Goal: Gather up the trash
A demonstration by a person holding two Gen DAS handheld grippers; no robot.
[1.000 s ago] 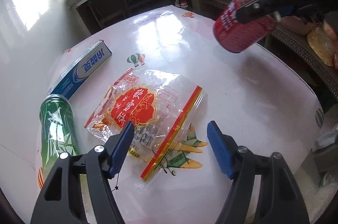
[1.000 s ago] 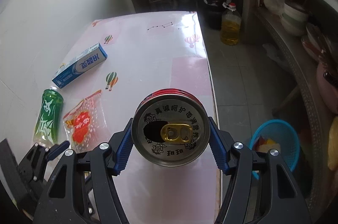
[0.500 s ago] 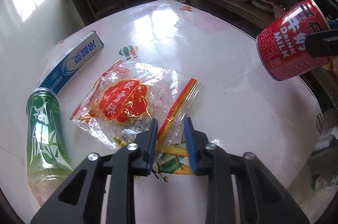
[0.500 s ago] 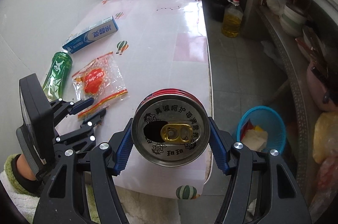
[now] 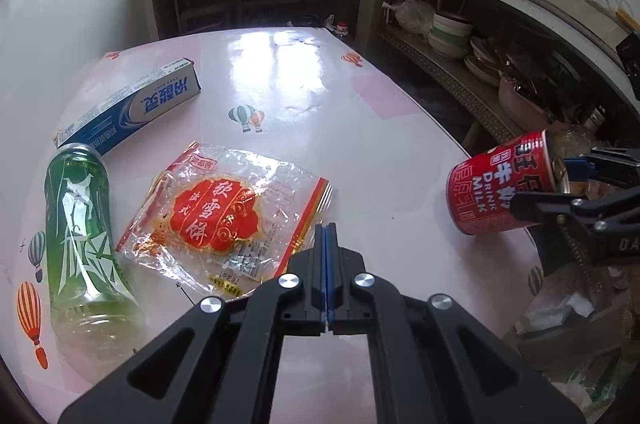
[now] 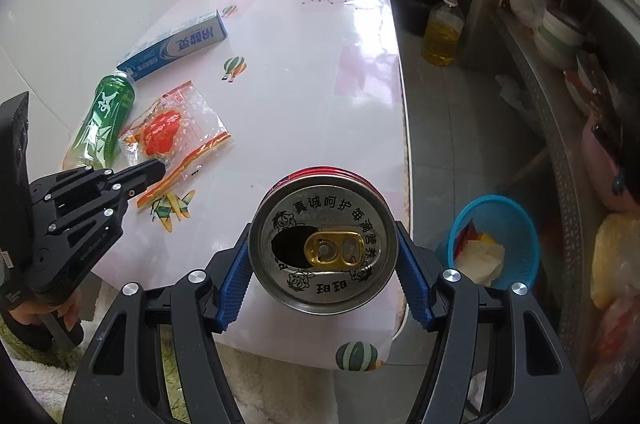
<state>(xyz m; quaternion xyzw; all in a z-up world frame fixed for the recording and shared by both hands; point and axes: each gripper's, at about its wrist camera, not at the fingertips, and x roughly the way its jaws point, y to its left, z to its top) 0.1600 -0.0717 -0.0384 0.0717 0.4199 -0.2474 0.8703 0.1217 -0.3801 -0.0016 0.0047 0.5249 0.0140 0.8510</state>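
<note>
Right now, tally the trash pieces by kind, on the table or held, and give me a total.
Drink cans: 1, the red can
Plastic bottles: 1, the green bottle
Snack wrappers: 1, the clear wrapper
Cardboard boxes: 1, the blue box
Total: 4

1 can (image 6: 323,242), 1 green bottle (image 5: 80,236), 1 snack wrapper (image 5: 224,212), 1 toothpaste box (image 5: 132,106), 1 blue basket (image 6: 514,220)

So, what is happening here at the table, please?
A person is clearing trash with two hand-held grippers. The right gripper holds a red milk can above the table's near edge, with a blue basket on the floor close by. The left gripper has just closed on the edge of the snack wrapper. A green bottle and toothpaste box lie on the table.
</note>
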